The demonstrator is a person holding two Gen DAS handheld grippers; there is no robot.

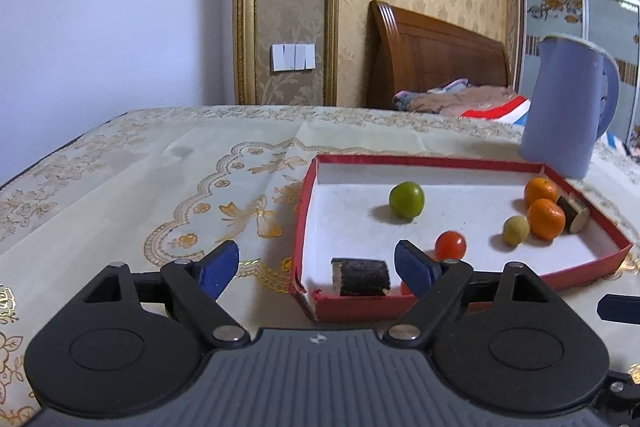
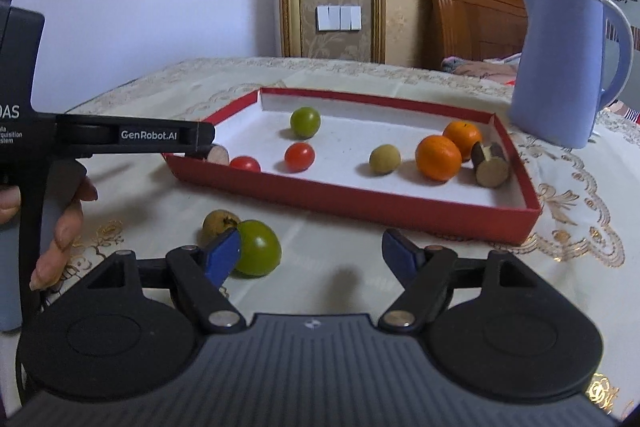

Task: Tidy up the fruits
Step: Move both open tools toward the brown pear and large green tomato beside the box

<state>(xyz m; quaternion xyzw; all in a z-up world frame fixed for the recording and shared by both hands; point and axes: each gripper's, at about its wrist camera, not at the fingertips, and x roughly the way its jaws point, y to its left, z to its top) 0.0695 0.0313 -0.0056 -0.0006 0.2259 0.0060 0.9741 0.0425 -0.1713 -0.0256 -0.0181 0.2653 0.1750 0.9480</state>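
Observation:
A red tray (image 1: 400, 159) (image 2: 360, 201) with a white floor holds a green fruit (image 1: 406, 199) (image 2: 305, 121), cherry tomatoes (image 1: 450, 245) (image 2: 299, 156), two oranges (image 1: 545, 218) (image 2: 438, 157), a small yellow fruit (image 1: 515, 230) (image 2: 384, 159) and dark rolls (image 1: 361, 277) (image 2: 490, 163). My left gripper (image 1: 316, 267) is open over the tray's near left corner, astride one roll. My right gripper (image 2: 310, 253) is open just above the tablecloth in front of the tray. A green fruit (image 2: 258, 247) and a brownish fruit (image 2: 218, 223) lie on the cloth by its left finger.
A blue jug (image 1: 568, 107) (image 2: 568, 67) stands behind the tray's right corner. The table has a cream and gold cloth (image 1: 160, 187). A wooden headboard (image 1: 436, 55) and bedding are behind the table. The hand holding the left gripper (image 2: 64, 223) is at the left.

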